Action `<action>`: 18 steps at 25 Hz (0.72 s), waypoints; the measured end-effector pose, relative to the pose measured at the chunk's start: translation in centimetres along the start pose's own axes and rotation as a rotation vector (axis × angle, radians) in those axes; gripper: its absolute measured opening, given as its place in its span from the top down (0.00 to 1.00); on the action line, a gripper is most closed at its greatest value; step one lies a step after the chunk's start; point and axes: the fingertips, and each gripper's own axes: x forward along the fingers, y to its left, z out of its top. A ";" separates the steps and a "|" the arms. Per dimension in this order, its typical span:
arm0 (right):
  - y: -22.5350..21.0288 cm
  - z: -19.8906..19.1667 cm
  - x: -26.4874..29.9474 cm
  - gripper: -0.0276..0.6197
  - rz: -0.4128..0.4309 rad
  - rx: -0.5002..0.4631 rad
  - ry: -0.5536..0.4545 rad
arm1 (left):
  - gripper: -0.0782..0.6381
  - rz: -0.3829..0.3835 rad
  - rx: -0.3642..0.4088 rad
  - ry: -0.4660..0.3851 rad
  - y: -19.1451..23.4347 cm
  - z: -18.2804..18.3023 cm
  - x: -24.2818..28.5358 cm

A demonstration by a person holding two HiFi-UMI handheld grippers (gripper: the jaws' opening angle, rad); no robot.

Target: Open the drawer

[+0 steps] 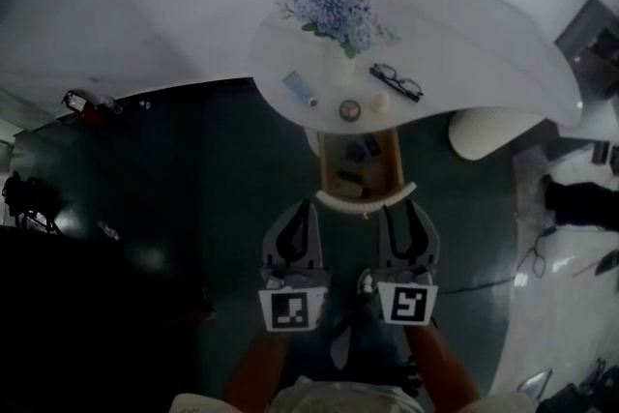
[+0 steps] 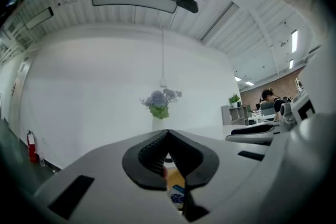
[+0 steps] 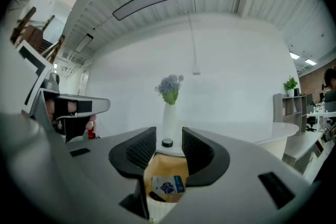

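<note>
The drawer (image 1: pixel 360 167) under the white table (image 1: pixel 484 34) stands pulled out. Its wooden inside holds a blue-and-white card and small dark items, and its curved white front (image 1: pixel 366 200) faces me. My left gripper (image 1: pixel 308 208) hovers just left of that front with its jaw tips together and nothing between them. My right gripper (image 1: pixel 404 208) hovers just right of it, open and empty. Neither touches the drawer. In the right gripper view, the right gripper (image 3: pixel 169 136) frames the drawer (image 3: pixel 168 168) below. The left gripper (image 2: pixel 168 135) shows a sliver of drawer (image 2: pixel 176 182).
On the table are a white vase of blue flowers (image 1: pixel 338 24), black glasses (image 1: pixel 396 81), a blue tube (image 1: pixel 300 89) and a small round object (image 1: pixel 350 110). A white seat (image 1: pixel 488 132) stands to the right, a fire extinguisher (image 1: pixel 82 103) far left. The floor is dark green.
</note>
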 end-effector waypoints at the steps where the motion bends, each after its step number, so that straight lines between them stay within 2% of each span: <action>1: -0.1 1.6 -0.1 0.74 0.001 -0.003 -0.016 | 0.89 0.009 0.003 -0.003 0.0 1.3 -0.2; 5: -0.7 7.6 -0.7 0.74 0.009 -0.019 -0.076 | 0.89 0.030 0.014 -0.014 0.0 6.1 -0.2; 10: -0.9 12.7 -1.4 0.74 0.021 -0.026 -0.128 | 0.89 0.007 0.054 -0.064 -0.6 10.4 0.0; 18: -0.8 17.5 -1.7 0.74 0.069 -0.062 -0.194 | 0.89 0.034 0.034 -0.055 -0.3 12.3 -0.7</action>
